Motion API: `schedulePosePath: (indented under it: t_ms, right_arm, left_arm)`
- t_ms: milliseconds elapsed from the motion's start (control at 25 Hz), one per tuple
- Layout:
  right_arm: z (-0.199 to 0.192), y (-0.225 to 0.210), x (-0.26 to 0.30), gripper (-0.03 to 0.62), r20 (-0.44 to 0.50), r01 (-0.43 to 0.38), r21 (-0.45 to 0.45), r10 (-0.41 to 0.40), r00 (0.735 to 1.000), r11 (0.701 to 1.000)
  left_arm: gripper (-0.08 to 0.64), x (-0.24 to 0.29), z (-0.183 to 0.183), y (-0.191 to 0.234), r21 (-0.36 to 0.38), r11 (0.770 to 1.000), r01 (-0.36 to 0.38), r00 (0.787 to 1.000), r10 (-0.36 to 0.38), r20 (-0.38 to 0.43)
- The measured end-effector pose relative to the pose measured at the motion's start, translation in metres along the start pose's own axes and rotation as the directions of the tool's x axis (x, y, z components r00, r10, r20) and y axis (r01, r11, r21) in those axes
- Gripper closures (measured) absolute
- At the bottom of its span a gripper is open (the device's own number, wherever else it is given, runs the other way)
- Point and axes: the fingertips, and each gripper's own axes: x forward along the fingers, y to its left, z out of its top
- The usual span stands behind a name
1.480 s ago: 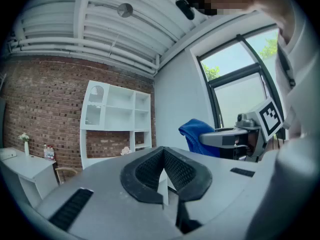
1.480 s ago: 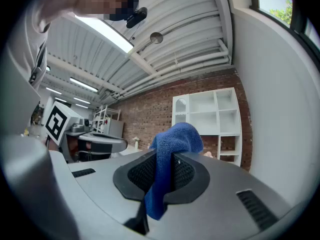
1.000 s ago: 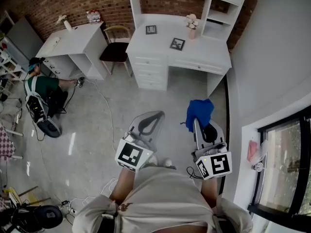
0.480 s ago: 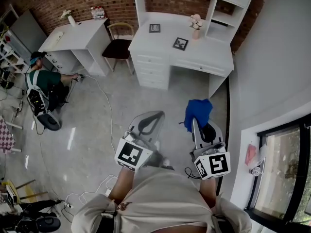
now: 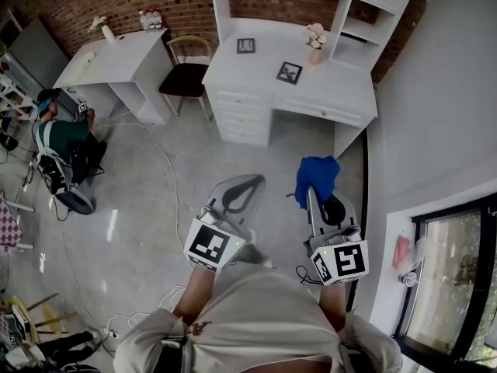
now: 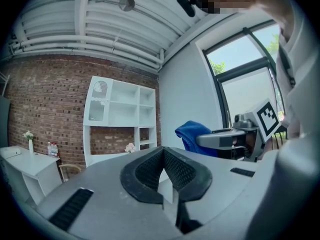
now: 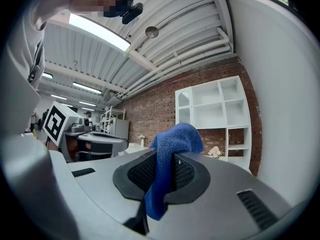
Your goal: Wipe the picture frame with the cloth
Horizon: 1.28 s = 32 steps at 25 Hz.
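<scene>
Gripping one cloth (image 7: 175, 136), jaws of right gripper (image 7: 167, 160); left gripper (image 6: 163, 154) jaws together, empty; two picture frames (image 5: 246, 46) (image 5: 289, 71).

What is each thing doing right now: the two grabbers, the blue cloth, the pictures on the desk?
Left gripper: shut, holding nothing.
Right gripper: shut on the blue cloth.
Blue cloth: pinched, bunched above the jaws.
Front picture frame: on the desk, untouched.
Back picture frame: on the desk, untouched.
</scene>
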Motion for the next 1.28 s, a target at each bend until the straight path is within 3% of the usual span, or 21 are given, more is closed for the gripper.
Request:
schedulePosePath:
  t_ms: [680,1280]
  right_arm:
    - [-0.009,-0.017,0.102,0.558,-0.045,0.066,-0.015,-0.067,0.997,0.998]
    - [-0.016,-0.060,0.176,0.558,-0.076,0.083,-0.023,-0.084,0.994,0.996]
  left_arm:
    - [0.561,0.059,-0.009,0.091,-0.009,0.996,0.084,0.996,-0.084,-0.006]
    - [0.560,0.125,-0.014,0.147,-0.023,0.995,0.098,0.995,-0.099,-0.018]
